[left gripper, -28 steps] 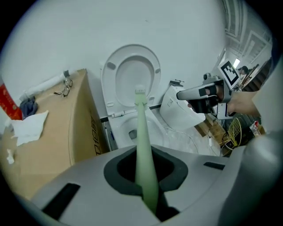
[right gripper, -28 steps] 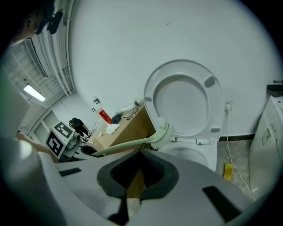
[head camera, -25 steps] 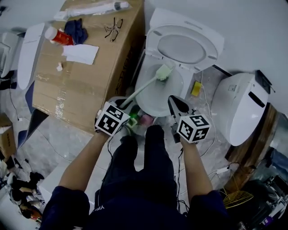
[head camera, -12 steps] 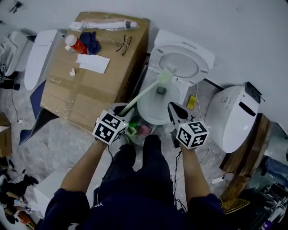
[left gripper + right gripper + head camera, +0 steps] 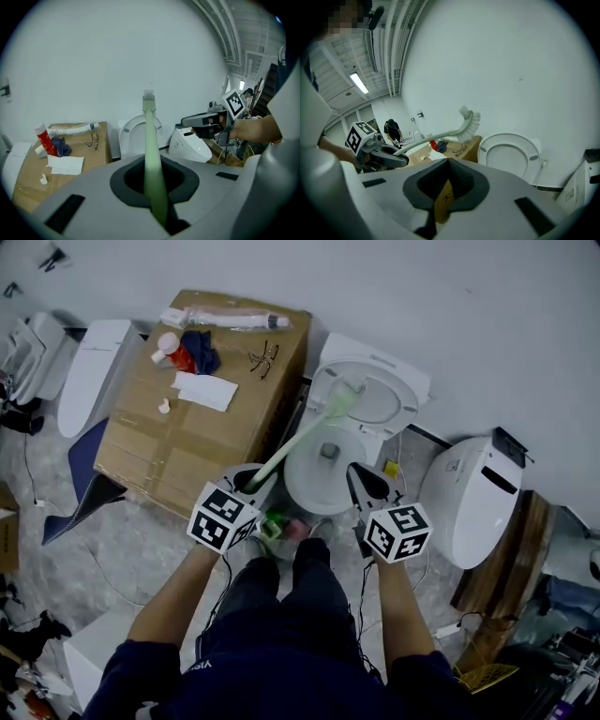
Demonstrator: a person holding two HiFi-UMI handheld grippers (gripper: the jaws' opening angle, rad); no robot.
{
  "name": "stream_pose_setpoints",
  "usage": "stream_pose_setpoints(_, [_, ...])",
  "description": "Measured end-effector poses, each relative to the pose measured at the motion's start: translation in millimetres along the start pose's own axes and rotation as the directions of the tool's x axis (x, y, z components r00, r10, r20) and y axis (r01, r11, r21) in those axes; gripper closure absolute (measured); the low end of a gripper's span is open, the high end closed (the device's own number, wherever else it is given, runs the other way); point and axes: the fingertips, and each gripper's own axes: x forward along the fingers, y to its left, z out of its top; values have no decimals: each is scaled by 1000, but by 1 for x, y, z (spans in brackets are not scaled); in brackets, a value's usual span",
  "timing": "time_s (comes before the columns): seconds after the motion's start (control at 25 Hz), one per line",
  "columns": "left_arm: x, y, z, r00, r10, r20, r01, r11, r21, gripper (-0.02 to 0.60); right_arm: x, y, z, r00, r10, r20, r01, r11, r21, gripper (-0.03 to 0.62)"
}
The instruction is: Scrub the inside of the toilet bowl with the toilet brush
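In the head view a white toilet bowl [image 5: 314, 474] stands open with its lid [image 5: 375, 397] raised against the wall. My left gripper [image 5: 247, 481] is shut on the pale green handle of the toilet brush [image 5: 292, 442]. The brush head [image 5: 343, 399] is up in the air in front of the lid, above the bowl. In the left gripper view the handle [image 5: 150, 154] runs up from the jaws of the gripper [image 5: 152, 185] to the head [image 5: 148, 96]. My right gripper [image 5: 362, 480] hangs shut and empty at the bowl's right front rim. In its own view the gripper [image 5: 447, 180] sees the brush head [image 5: 469, 123] raised.
A large cardboard box [image 5: 178, 442] left of the toilet carries a red bottle [image 5: 174, 348], a blue cloth, glasses and paper. A second white toilet [image 5: 473, 498] stands at the right. Green and pink items [image 5: 283, 525] and cables lie at the bowl's foot.
The brush head has risen out of the bowl to in front of the raised lid. The head camera has pulled back, so the toilet looks smaller. The right gripper stays shut.
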Motion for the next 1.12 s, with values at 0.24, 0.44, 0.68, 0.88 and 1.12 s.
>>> stream_pose_setpoints(0.24, [-29, -12, 23, 998, -12, 64, 11, 1000, 15, 537, -21, 24, 31, 999, 10, 51, -7, 999, -45, 589])
stream_pose_setpoints(0.44, [-50, -19, 38, 994, -23, 106, 21, 999, 26, 537, -36, 40, 45, 997, 11, 73, -6, 998, -67, 589])
stream_pose_setpoints(0.68, [-69, -25, 48, 990, -33, 138, 27, 999, 41, 537, -48, 56, 55, 995, 13, 94, -5, 996, -86, 589])
stream_pose_setpoints(0.88, [-84, -29, 54, 986, -48, 158, 40, 998, 54, 537, -55, 69, 67, 993, 15, 114, -3, 995, -101, 589])
stream_pose_setpoints(1.12, [-97, -32, 65, 980, -62, 187, 50, 997, 67, 537, -63, 80, 79, 990, 19, 137, -2, 993, -120, 589])
